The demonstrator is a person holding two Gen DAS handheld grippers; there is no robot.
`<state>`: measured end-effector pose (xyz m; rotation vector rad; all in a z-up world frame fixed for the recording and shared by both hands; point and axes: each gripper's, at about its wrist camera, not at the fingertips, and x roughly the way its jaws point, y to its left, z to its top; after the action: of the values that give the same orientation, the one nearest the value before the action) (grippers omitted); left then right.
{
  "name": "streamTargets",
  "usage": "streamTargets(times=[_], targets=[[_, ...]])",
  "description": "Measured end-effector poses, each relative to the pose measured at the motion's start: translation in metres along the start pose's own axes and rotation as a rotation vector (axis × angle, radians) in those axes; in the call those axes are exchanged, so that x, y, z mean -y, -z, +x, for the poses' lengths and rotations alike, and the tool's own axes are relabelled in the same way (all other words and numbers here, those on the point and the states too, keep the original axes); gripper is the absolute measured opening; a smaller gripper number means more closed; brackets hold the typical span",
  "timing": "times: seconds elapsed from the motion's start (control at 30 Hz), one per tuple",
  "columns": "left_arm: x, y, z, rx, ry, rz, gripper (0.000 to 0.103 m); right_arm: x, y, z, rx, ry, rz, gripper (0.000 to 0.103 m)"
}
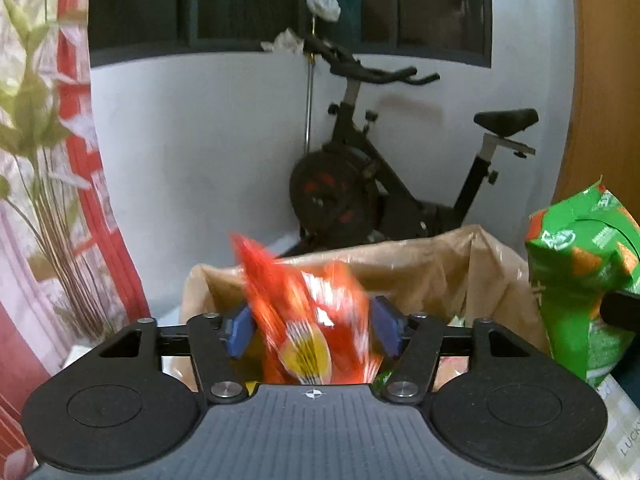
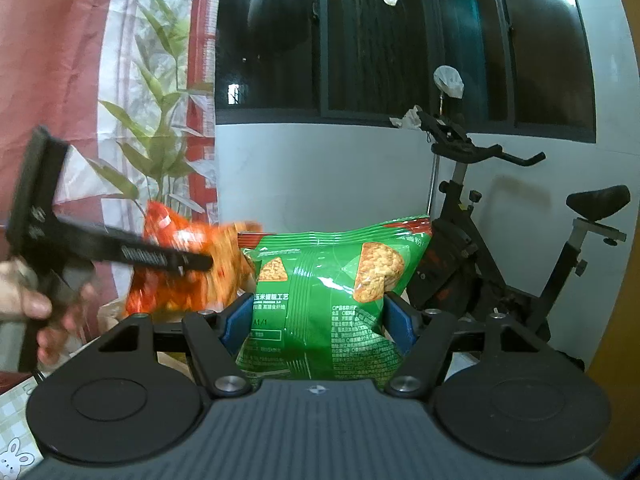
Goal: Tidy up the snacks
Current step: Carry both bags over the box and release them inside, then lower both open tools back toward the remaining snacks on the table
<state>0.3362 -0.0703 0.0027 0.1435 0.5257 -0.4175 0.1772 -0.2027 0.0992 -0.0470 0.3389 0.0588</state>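
Green snack bag [image 2: 328, 300] sits clamped in the right hand-held gripper [image 2: 316, 320].

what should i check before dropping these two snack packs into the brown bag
1. Brown bag mouth open: ok.
2. Red snack pack lined up with the mouth: ok.
3. Left gripper hold on the red snack pack: cannot tell, the pack is blurred between the fingers.
4. Right gripper fingers clamped on the green snack pack: ok.
5. Green snack pack over the mouth: not ok, it hangs off the bag's right edge in the left wrist view.
6. Room left inside the bag: cannot tell.
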Motion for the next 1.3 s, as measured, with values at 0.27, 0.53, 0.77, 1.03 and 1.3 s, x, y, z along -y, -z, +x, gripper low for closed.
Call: streamTargets(times=[0.27,0.53,0.77,1.03,1.3], targets=[[-0.022,0.004,-0.023,0.033,0.031,-0.083,0.077,0.005,0.001,0.021,-0.043,-0.013,0.027,0.07],[-0.038,0.012,-0.046,0.039,0.009,-0.122,0.077,-0.002,-0.015,0.057,-0.013,-0.015,0.084,0.07],[-0.049,0.021,-0.059,0.018,-0.001,-0.147,0.077,-0.014,-0.006,0.102,-0.102,-0.019,0.088,0.071],[-0.052,0.04,-0.07,-0.004,0.017,-0.169,0.077,-0.007,0.018,0.113,-0.264,-0.061,0.18,0.083],[-0.059,0.07,-0.093,-0.029,0.015,-0.201,0.077,0.003,0.02,0.063,-0.205,-0.044,0.222,0.084]])
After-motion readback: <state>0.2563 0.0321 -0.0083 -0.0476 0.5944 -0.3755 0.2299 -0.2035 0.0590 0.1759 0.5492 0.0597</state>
